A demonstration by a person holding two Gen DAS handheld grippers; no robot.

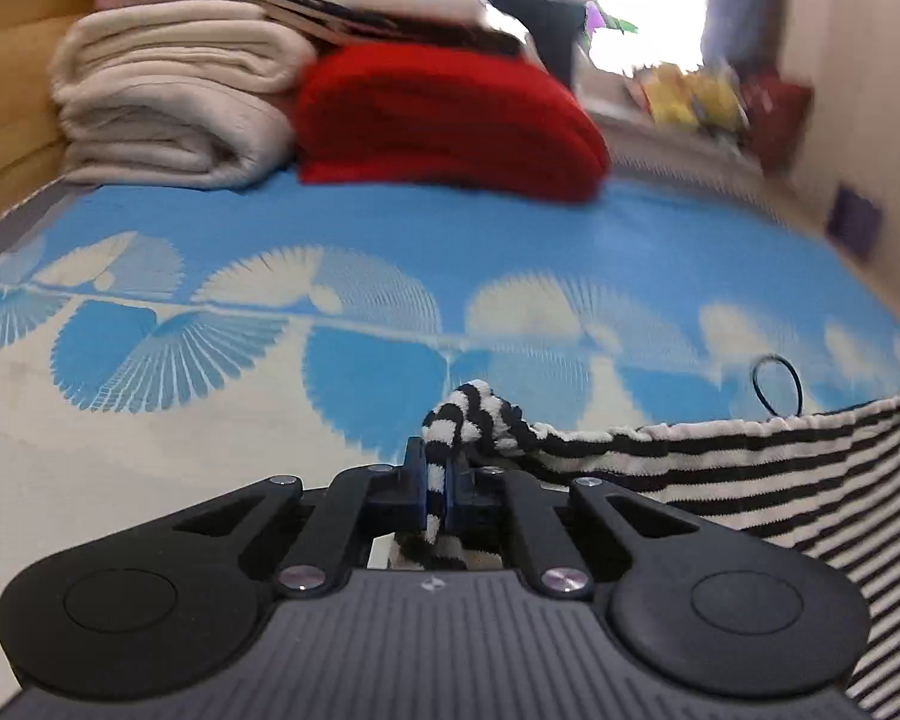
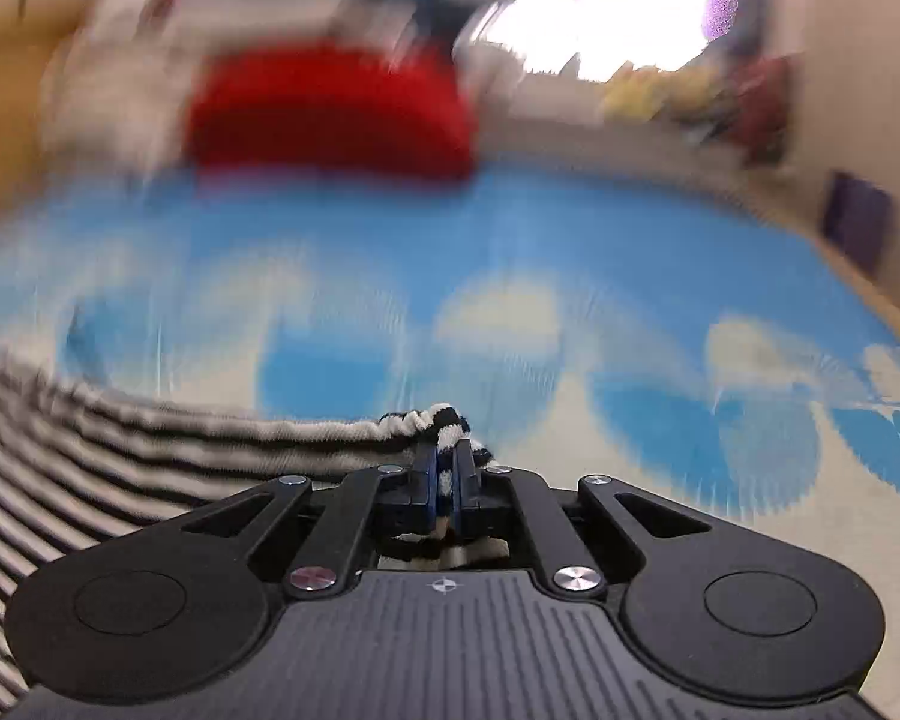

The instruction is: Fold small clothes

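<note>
While the striped garment point(image 1: 750, 468) hangs between them, left tool point(image 1: 435, 480) and right tool point(image 2: 447, 477) each clamp its edge.

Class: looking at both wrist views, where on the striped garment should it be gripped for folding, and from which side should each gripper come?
Probably at the two ends of its top hem, one per gripper, coming in from the near side over the mat. The left gripper and right gripper already pinch the striped garment there, and the hem runs taut between them, so the cloth hangs flat.
</note>
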